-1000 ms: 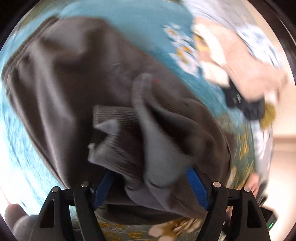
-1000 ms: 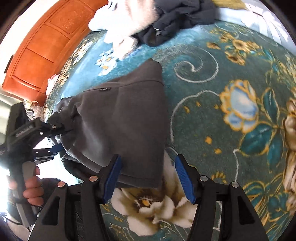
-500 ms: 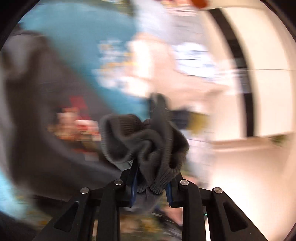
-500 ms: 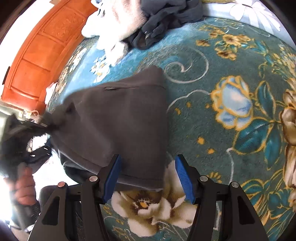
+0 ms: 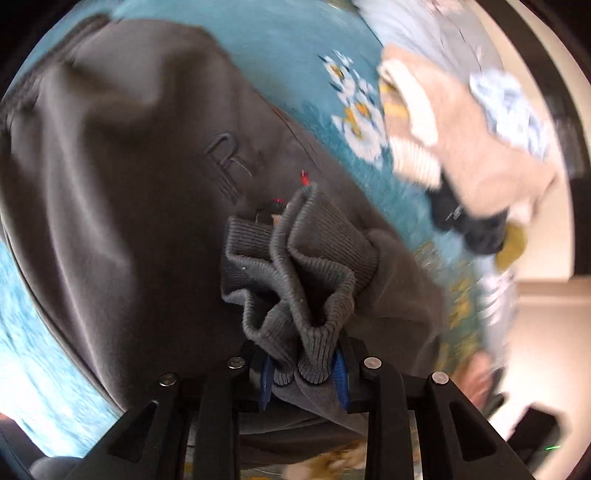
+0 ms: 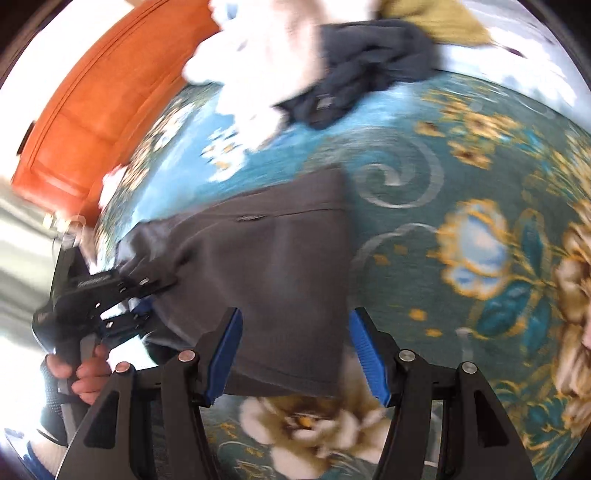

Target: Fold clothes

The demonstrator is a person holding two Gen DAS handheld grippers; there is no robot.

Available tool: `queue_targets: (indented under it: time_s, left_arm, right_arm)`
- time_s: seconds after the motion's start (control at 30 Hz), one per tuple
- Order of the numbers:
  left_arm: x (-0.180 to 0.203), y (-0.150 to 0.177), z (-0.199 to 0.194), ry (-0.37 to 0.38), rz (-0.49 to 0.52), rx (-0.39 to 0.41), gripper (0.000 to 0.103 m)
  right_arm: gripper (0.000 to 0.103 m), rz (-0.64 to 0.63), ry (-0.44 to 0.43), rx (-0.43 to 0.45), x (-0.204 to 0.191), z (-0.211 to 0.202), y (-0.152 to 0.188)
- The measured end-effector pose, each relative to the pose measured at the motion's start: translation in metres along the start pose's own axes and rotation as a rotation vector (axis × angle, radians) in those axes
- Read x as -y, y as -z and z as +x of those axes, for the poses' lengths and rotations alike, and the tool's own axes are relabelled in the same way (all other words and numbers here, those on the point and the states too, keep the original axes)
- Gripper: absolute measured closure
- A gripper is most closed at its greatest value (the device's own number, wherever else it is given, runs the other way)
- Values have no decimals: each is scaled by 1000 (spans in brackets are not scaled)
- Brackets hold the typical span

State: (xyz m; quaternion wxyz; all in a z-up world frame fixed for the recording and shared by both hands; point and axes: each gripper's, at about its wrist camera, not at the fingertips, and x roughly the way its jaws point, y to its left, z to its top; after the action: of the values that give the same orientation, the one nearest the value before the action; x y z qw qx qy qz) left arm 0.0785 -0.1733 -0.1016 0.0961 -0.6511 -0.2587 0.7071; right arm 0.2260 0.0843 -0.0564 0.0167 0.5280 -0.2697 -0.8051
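Note:
A dark grey sweatshirt (image 5: 122,177) with an embossed "R" lies on a teal floral bedspread (image 6: 480,229); it also shows in the right wrist view (image 6: 266,266). My left gripper (image 5: 303,373) is shut on the sweatshirt's bunched ribbed cuff (image 5: 299,273) and holds it over the garment's body; the gripper also shows in the right wrist view (image 6: 140,291), at the garment's left side. My right gripper (image 6: 295,350) is open, its blue pads either side of the sweatshirt's near edge, not touching it.
A pile of other clothes lies at the far side: a cream garment (image 5: 461,136), a dark navy one (image 6: 369,62) and an olive one (image 6: 436,22). An orange wooden headboard (image 6: 99,107) stands at the upper left of the right wrist view.
My left gripper closed on the grey cuff, swung up and away with it, and has come back down over the sweatshirt. My right gripper stayed open near the garment's edge.

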Motion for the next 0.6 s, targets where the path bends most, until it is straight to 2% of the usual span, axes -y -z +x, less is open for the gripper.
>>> queue_targets:
  time_s: [0.03,0.13,0.2,0.27,0.33,0.43,0.5,0.6]
  left_arm:
    - [4,1,3,-30,21,-4,71]
    - [5,0,6,-83,37,-12,59]
    - [-1,2,7,-72,12,-23,52]
    - [-7,4,7,-60,-12,-34,51]
    - [-13,7,5,-32,-28,-36,50]
    - [-8,10,5,59,-35,-51,47]
    - [-9,14,-10,150,-37,-37,43]
    - [-19,13,-44,222,-50,31,43]
  right_arm:
    - [41,-26,-15,0,-10,4,-2]
    - [41,-88,-59,-10,-32,21,-7]
    - [41,-64,-43,-58,-33,39,-5]
    - [41,-29,-21,-90,-26,55,-2]
    - [41,-10,-18,-102,-20,61,0]
    - [41,0,-29,-99,-18,56,1]
    - [41,-2,-45,-82,-19,45,2]
    - [41,9,-53,-55,-12,29,4]
